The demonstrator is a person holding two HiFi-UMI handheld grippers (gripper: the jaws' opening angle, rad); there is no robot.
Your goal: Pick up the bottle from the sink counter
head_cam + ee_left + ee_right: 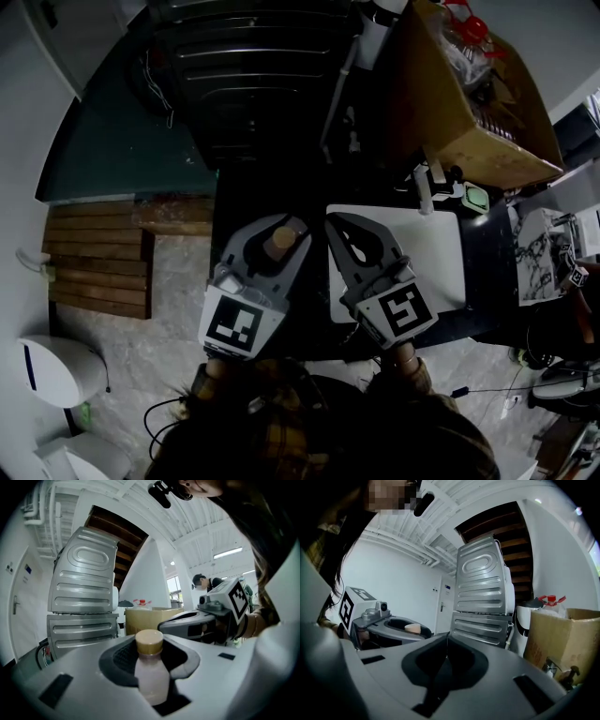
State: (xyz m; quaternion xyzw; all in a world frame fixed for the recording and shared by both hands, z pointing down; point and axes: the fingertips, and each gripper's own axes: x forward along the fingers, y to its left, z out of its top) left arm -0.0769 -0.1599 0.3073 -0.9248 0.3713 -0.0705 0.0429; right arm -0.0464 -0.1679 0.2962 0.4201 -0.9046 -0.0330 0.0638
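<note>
A small pale bottle (pixel 151 674) with a tan cap (pixel 280 241) stands upright between the jaws of my left gripper (pixel 278 232), which is shut on its body and holds it in the air. In the left gripper view the dark pads (pixel 123 657) press on both sides of the bottle. My right gripper (pixel 349 242) hangs just to the right of it, over the white counter (pixel 436 258). Its jaws (pixel 446 654) meet in a thin line with nothing between them. The right gripper view also shows the tan cap (pixel 412 628) off to the left.
A cardboard box (pixel 478 103) with a red-capped jug sits at the back right, and a faucet (pixel 424 187) stands at the counter's far edge. A grey ribbed appliance (pixel 253 75) stands straight ahead. Wooden slats (pixel 98 258) and a white bin (pixel 52 370) are on the floor at left.
</note>
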